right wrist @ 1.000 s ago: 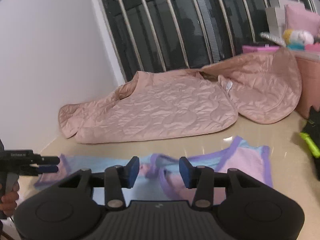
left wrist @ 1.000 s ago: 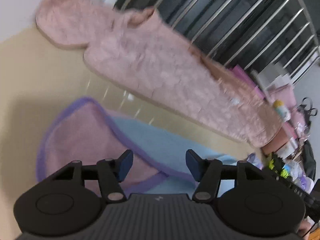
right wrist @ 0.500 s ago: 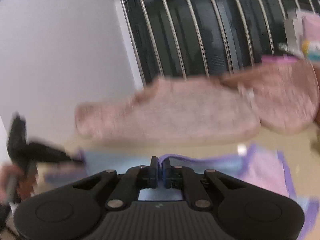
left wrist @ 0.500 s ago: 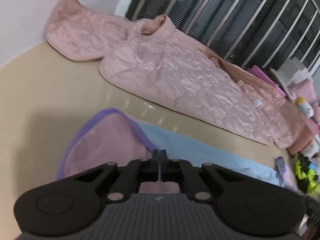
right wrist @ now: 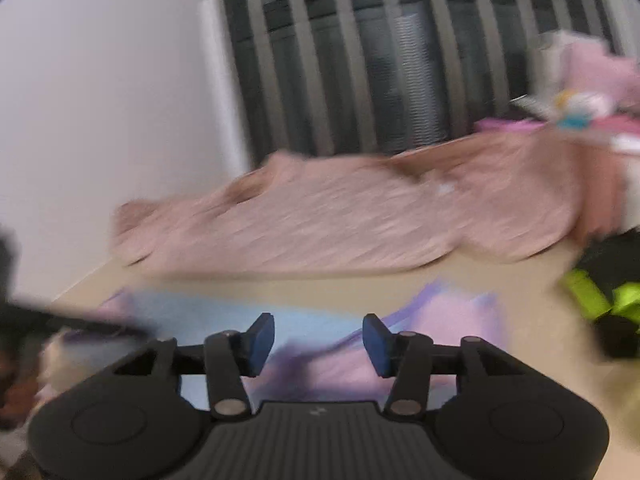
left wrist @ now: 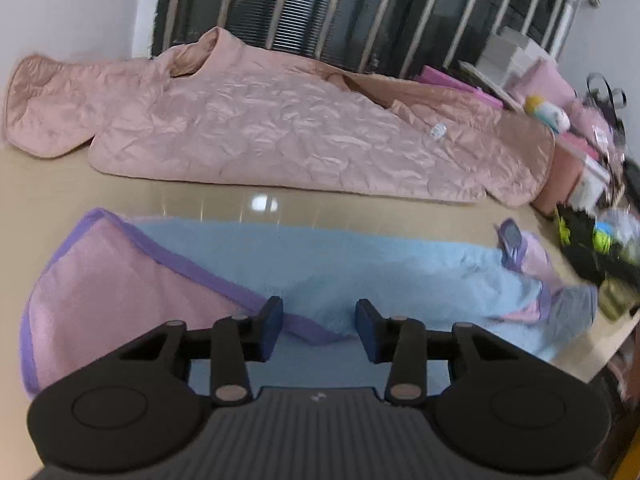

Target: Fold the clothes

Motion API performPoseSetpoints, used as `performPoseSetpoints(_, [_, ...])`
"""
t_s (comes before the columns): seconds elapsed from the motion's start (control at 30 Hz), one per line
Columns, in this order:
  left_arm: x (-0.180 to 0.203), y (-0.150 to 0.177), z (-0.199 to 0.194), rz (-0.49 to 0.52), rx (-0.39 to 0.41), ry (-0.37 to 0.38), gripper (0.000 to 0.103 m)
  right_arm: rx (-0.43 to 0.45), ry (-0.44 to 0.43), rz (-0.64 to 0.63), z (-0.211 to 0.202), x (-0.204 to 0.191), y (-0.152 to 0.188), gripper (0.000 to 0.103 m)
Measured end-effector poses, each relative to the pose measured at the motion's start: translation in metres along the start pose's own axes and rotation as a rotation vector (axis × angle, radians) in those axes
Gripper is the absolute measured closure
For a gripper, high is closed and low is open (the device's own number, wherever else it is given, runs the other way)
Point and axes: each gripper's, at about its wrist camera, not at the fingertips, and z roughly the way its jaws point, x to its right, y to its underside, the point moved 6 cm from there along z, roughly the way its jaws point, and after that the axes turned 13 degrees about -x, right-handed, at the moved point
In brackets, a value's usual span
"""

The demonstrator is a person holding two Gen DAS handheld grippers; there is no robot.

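Pink quilted jacket (left wrist: 280,128) is seen spread across the upper half of the left wrist view, from the sleeve at far left to the hem at right, lying flat on the beige tabletop (left wrist: 48,184) against the barred window (left wrist: 360,8). Below it, well apart, the blue fleece garment (left wrist: 380,264) is laid left to right over the middle of the frame; a pink panel edged in purple trim (left wrist: 192,272) is turned over at its lower left, and a smaller pink and purple bit is bunched at its right end. Left gripper (left wrist: 318,330) is shown at bottom centre with jaws spread apart, nothing held between them; the purple trim passes just under the gap. Clutter of pink boxes (left wrist: 540,80) and a black and neon-green item (left wrist: 584,236) is stacked at the right edge.

Right wrist view is motion-blurred. A dark smear at the far left edge cannot be identified. The jacket (right wrist: 340,224) is seen across mid-frame, the blue garment (right wrist: 208,316) lower left of centre with its pink and purple part (right wrist: 440,320) to the right. Right gripper (right wrist: 318,340) is released too, jaws parted, nothing gripped, over the cloth. The black and green item (right wrist: 600,300) is seen at the right edge.
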Motion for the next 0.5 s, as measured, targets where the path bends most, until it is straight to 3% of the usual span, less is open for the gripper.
performPoseSetpoints(0.1, [-0.002,0.005,-0.002,0.001,0.006,-0.002,0.062,-0.060,0.109,0.010,0.031,0.030,-0.027,0.055])
performPoseSetpoints(0.2, [-0.002,0.006,-0.002,-0.009,0.012,-0.002,0.062,-0.174,0.117,0.096,0.073,0.051,-0.041,0.057])
performPoseSetpoints(0.23, [-0.002,0.006,-0.002,-0.013,0.014,-0.002,0.062,-0.203,0.121,0.127,0.086,0.056,-0.042,0.068])
performPoseSetpoints(0.27, [-0.002,0.006,-0.002,-0.016,0.016,-0.002,0.062,-0.222,0.132,0.148,0.095,0.061,-0.042,0.100])
performPoseSetpoints(0.3, [-0.001,0.006,-0.001,-0.018,0.018,-0.002,0.062,-0.218,0.150,0.160,0.099,0.063,-0.041,0.098])
performPoseSetpoints(0.37, [0.000,0.005,-0.001,-0.012,0.016,-0.006,0.062,-0.163,0.163,0.168,0.092,0.064,-0.043,0.099])
performPoseSetpoints(0.5, [0.000,0.004,0.000,-0.004,0.013,-0.007,0.062,0.063,0.181,0.160,0.027,0.053,-0.021,0.099])
